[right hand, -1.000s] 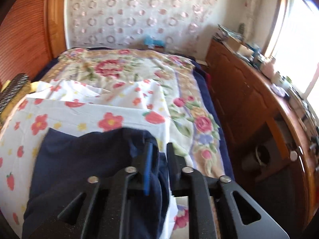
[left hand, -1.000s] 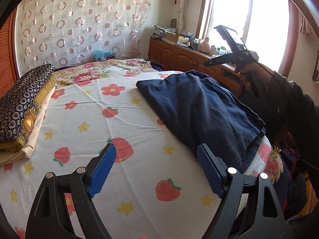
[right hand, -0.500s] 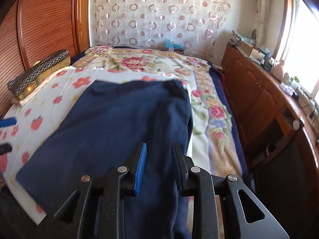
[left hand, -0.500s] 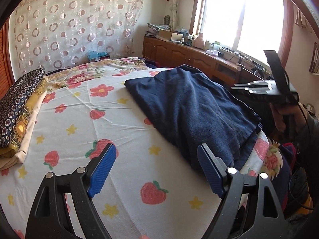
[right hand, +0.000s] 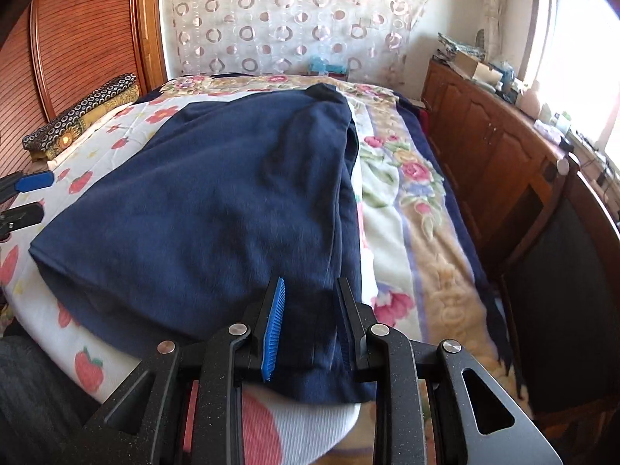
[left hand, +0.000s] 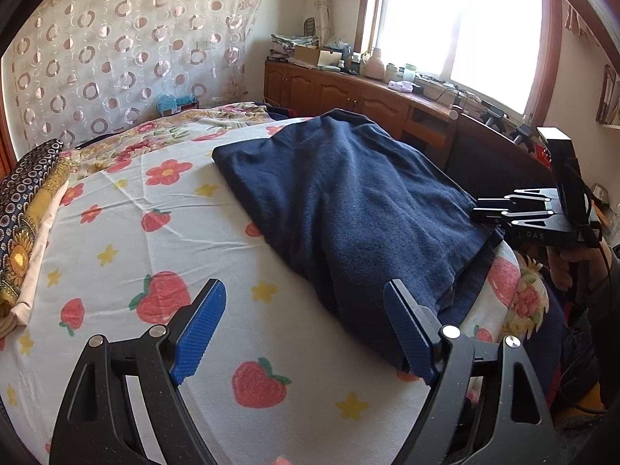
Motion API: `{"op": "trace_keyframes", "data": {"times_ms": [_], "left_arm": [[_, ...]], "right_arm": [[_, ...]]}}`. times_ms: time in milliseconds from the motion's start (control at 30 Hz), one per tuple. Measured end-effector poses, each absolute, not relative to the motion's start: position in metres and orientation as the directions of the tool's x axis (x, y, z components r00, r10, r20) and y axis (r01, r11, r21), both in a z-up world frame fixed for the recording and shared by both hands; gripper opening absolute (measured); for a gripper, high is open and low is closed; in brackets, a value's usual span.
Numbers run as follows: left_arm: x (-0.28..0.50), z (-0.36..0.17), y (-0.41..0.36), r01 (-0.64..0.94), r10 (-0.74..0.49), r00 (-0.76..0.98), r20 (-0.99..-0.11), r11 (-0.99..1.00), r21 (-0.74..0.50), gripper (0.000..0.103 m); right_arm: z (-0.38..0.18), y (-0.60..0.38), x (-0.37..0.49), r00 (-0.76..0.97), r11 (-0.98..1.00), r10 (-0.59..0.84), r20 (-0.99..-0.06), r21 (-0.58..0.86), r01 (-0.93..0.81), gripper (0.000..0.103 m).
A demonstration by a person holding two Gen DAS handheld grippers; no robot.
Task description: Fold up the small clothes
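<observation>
A navy blue garment (left hand: 356,209) lies spread on the bed, on a white sheet with a strawberry and flower print (left hand: 155,240). It also shows in the right wrist view (right hand: 217,209). My left gripper (left hand: 302,329) is open and empty above the sheet, its right finger by the garment's near left corner. My right gripper (right hand: 310,321) is partly open, its jaws straddling the garment's near right edge without pinching it. It shows in the left wrist view (left hand: 484,211) at the garment's right edge.
Folded patterned cloths (left hand: 27,201) are stacked at the bed's left side. A floral blanket (right hand: 410,209) covers the bed's right part. A wooden cabinet (right hand: 503,147) with clutter runs under the window on the right. A curtain (right hand: 294,19) hangs at the back.
My right gripper has pulled back from the garment's far end to its near right edge and opened a little. The garment now lies spread flat. My left gripper stayed open and shifted slightly.
</observation>
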State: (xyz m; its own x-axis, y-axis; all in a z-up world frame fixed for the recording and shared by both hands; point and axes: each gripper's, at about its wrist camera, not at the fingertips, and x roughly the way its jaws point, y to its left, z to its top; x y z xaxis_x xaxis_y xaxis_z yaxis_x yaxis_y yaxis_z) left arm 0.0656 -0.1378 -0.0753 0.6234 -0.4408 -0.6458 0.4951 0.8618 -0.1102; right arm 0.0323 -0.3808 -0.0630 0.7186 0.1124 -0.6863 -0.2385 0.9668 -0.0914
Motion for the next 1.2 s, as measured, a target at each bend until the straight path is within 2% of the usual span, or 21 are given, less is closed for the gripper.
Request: {"op": "trace_keyframes", "data": {"times_ms": [200, 267, 333, 567, 900, 1100, 1200], "left_arm": [[0.067, -0.074, -0.144, 0.498, -0.440, 0.620, -0.650, 0.861, -0.107, 0.084], [0.067, -0.075, -0.146, 0.499, -0.439, 0.617, -0.653, 0.860, -0.108, 0.084], [0.067, -0.077, -0.148, 0.500, -0.437, 0.614, -0.657, 0.860, -0.104, 0.084], [0.068, -0.078, -0.152, 0.504, -0.446, 0.607, -0.657, 0.856, -0.116, 0.084], [0.068, -0.095, -0.158, 0.541, -0.518, 0.504, -0.691, 0.813, -0.214, 0.084], [0.063, -0.103, -0.167, 0.573, -0.556, 0.437, -0.707, 0.778, -0.257, 0.070], [0.061, -0.107, -0.171, 0.581, -0.570, 0.416, -0.709, 0.766, -0.275, 0.058]], "right_arm": [[-0.060, -0.375, 0.036, 0.714, 0.966, 0.129, -0.688, -0.076, -0.248, 0.027], [-0.061, -0.375, 0.034, 0.718, 0.960, 0.131, -0.683, -0.093, -0.264, 0.014], [-0.063, -0.372, 0.031, 0.725, 0.952, 0.144, -0.674, -0.105, -0.287, 0.007], [-0.050, -0.396, 0.009, 0.775, 0.961, 0.115, -0.621, -0.127, -0.244, 0.005], [-0.054, -0.399, 0.014, 0.765, 0.969, 0.109, -0.635, -0.104, -0.224, 0.005], [-0.049, -0.399, 0.007, 0.781, 0.971, 0.116, -0.614, -0.096, -0.219, 0.006], [-0.047, -0.396, 0.005, 0.798, 0.970, 0.089, -0.595, -0.128, -0.204, 0.015]]}}
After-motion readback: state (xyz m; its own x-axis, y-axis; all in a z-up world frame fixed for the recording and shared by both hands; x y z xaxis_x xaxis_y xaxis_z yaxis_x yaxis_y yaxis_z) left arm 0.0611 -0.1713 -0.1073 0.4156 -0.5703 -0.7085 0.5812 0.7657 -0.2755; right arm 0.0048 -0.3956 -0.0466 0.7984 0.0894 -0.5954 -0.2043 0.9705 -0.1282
